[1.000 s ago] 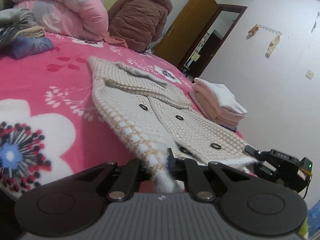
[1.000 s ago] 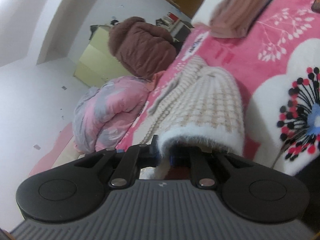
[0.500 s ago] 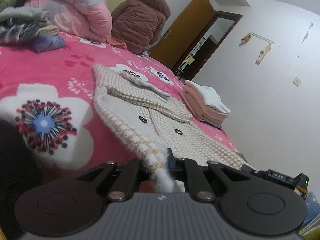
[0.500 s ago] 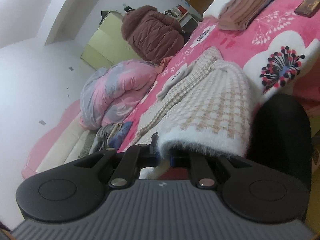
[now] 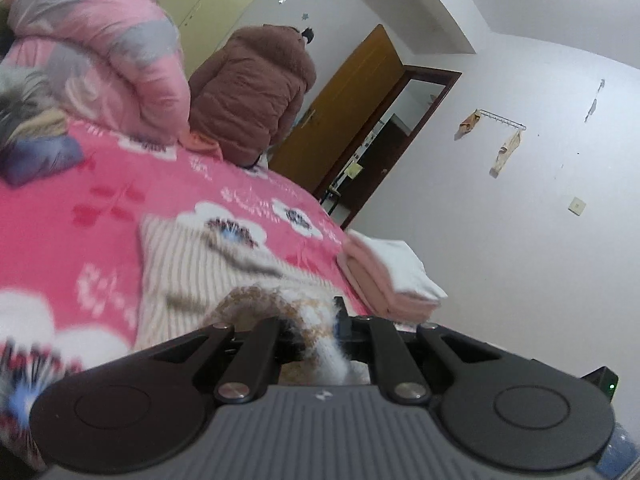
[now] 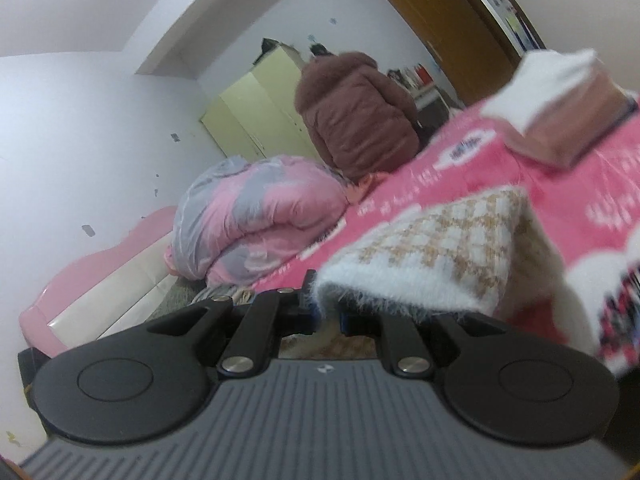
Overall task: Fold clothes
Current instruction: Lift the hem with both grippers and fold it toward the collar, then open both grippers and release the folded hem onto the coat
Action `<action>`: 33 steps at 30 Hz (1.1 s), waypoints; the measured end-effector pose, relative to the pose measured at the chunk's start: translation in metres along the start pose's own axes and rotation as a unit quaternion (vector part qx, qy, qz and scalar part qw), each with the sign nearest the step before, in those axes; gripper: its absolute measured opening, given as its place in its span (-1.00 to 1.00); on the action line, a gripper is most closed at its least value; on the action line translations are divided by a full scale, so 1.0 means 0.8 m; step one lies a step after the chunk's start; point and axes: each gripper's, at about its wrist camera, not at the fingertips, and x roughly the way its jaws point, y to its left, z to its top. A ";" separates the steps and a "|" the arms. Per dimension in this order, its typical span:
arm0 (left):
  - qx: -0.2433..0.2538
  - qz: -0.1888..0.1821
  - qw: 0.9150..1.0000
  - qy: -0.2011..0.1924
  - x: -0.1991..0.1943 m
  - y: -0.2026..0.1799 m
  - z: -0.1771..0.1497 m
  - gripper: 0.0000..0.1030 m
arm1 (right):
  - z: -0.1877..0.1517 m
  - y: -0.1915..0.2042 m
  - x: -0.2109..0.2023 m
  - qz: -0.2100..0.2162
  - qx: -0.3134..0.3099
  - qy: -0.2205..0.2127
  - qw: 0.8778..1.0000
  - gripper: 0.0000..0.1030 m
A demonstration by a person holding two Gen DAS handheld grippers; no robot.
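Both jaws clamped on fuzzy hem of checked cardigan: left gripper (image 5: 320, 332) pinches one hem corner, right gripper (image 6: 328, 312) other. Cardigan (image 5: 192, 264) stretches forward from jaws across pink bed (image 5: 80, 216), collar farthest; fold goes forward.

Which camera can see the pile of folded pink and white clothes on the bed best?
The left wrist camera. There the folded pile shows whole beside the fuzzy checked cardigan on the pink blanket, layers visible. The right wrist camera catches the pile at the frame's edge, tilted, blurry and cut off.
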 end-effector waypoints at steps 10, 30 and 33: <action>-0.001 0.021 0.999 0.024 0.152 0.051 0.092 -0.85 | 0.076 -0.046 0.159 0.006 0.014 0.023 1.000 -0.84; -0.249 -0.004 0.964 0.099 0.371 0.292 0.101 -0.15 | 0.068 -0.273 0.422 0.012 0.275 0.166 0.947 -0.57; -0.262 0.010 0.963 0.061 0.348 0.303 0.109 -0.07 | 0.077 -0.287 0.419 0.052 0.342 0.170 0.923 -0.20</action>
